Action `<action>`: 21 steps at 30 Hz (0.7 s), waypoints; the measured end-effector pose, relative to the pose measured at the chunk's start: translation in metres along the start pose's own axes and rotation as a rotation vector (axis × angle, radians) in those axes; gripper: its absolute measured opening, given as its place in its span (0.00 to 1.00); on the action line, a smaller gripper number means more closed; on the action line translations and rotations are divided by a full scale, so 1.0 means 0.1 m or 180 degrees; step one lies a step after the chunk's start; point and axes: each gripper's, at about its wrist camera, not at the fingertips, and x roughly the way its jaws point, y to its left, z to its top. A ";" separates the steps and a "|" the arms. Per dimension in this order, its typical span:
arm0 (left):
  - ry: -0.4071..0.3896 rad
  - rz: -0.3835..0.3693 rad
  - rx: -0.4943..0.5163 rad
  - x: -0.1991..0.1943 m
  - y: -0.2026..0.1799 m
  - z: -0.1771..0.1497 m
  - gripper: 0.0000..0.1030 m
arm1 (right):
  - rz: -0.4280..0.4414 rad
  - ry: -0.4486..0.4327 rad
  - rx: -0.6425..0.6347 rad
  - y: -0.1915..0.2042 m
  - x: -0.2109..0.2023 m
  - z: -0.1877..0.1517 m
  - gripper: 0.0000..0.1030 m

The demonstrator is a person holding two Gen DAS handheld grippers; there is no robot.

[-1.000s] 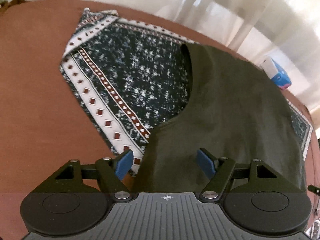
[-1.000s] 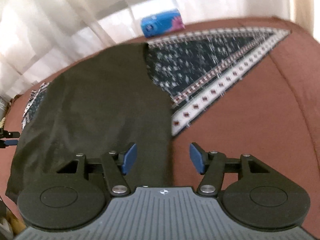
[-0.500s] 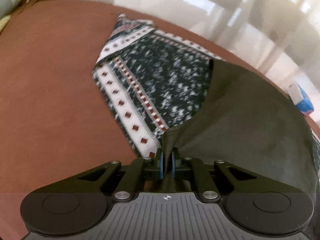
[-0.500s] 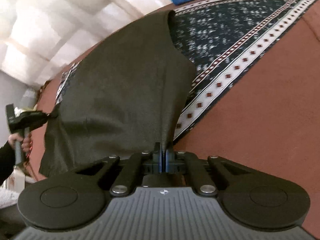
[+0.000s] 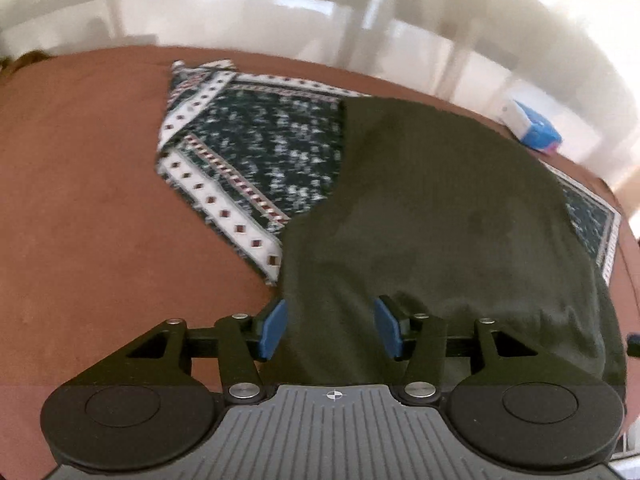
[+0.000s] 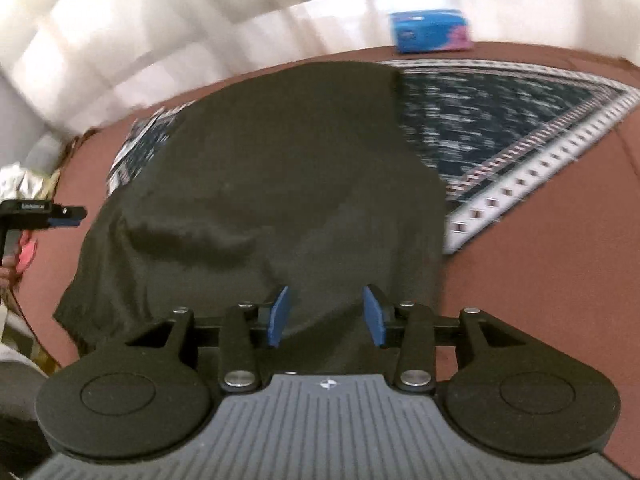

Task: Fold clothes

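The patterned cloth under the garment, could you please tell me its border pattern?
White band with small dark red diamonds; left wrist view.

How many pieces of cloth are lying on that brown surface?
2. A dark olive garment lies on top, nearest both open grippers, and a patterned cloth is spread beneath it, showing on either side. Anything under the garment would be hidden.

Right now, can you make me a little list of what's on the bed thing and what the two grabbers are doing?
surface: brown cover
bottom cloth: patterned cloth, dark with white diamond border, spread flat
top cloth: dark green garment, lying on the patterned cloth
far edge: blue packet
left gripper: open, garment edge between its fingers
right gripper: open, over the garment's near edge
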 end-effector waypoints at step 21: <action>0.0086 -0.0036 0.0254 1.08 -0.35 1.11 0.76 | -0.0094 -0.0017 0.0507 -0.51 0.37 1.06 0.58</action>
